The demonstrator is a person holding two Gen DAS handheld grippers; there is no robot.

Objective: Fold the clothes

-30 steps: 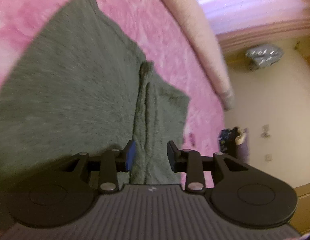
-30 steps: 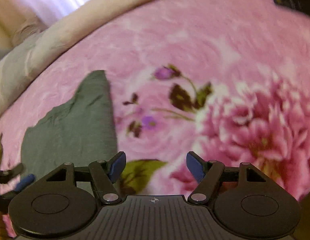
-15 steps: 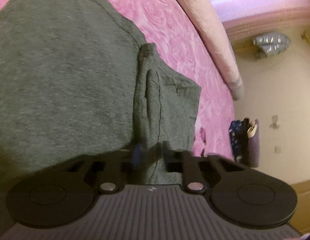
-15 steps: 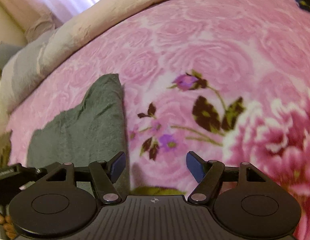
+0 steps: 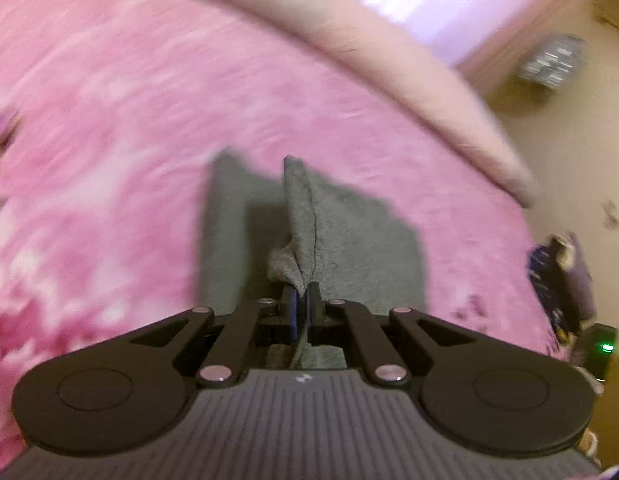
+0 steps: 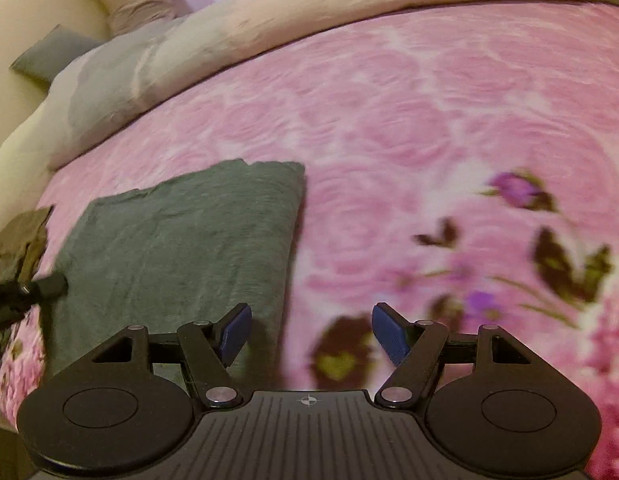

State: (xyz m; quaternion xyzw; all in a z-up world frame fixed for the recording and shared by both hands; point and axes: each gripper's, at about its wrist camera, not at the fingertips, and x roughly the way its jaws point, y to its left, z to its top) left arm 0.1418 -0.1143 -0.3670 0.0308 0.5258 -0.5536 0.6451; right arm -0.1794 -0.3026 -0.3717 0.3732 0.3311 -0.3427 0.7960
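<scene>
Grey knit cloth is pinched between the fingers of the left gripper, whose jaws are clamped flat on a raised ridge of the grey garment; gripping at an edge lets that flap be lifted and carried over the rest. From the pinch the ridge runs toward 12 o'clock. The right gripper stands wide and empty, its left finger over the garment's near edge, likely to take a second hold. The garment lies partly folded on the pink floral blanket, with a pale duvet beyond at 12 o'clock.
</scene>
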